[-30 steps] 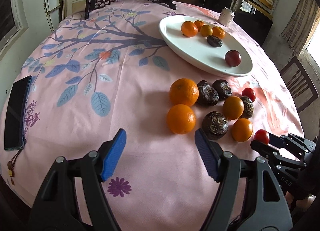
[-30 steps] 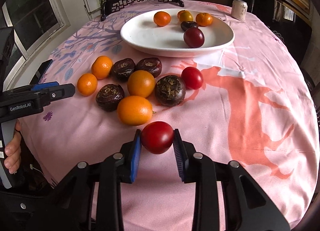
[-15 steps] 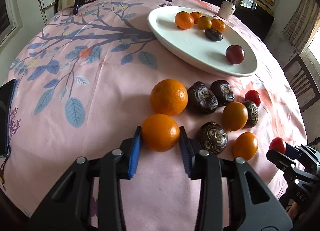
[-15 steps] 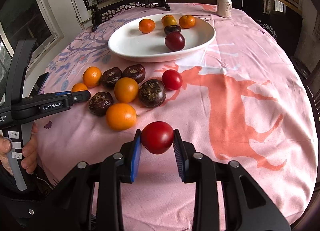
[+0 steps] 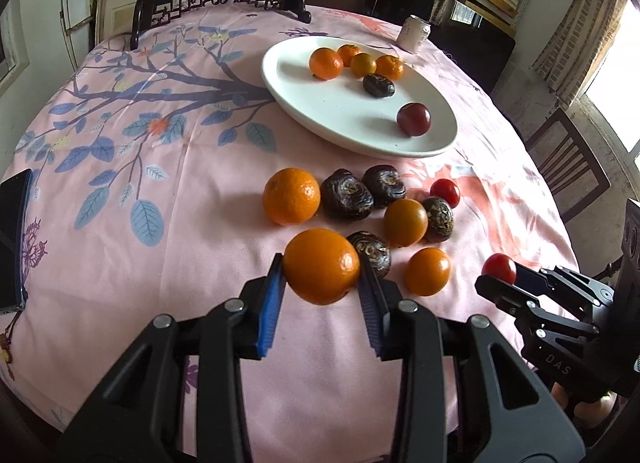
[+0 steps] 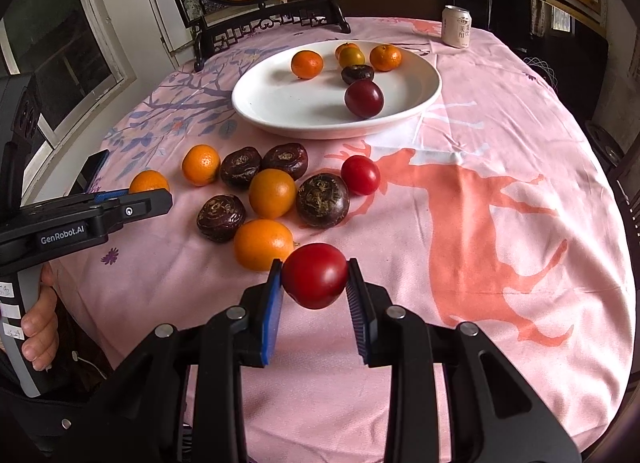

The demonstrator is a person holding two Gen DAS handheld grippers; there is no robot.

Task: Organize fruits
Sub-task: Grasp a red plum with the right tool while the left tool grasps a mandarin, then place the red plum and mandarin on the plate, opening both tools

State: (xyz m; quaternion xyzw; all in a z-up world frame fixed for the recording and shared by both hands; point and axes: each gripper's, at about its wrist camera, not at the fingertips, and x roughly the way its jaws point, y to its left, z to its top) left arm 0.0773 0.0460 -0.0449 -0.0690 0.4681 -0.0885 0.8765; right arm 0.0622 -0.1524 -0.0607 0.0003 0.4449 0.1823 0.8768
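Holding an orange (image 5: 322,266) in your left tongs (image 5: 321,287) and a tomato (image 6: 315,275) in your right tongs (image 6: 315,295), you have six fruits on the far plate (image 6: 416,111); nine remain on the surface (image 6: 500,263).

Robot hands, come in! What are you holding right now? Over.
Left gripper shut on an orange. Right gripper shut on a red tomato. White plate ahead, partly filled. Loose fruit lies between grippers and plate.

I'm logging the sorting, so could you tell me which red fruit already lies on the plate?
The darker, maroon fruit at the white plate's near edge.
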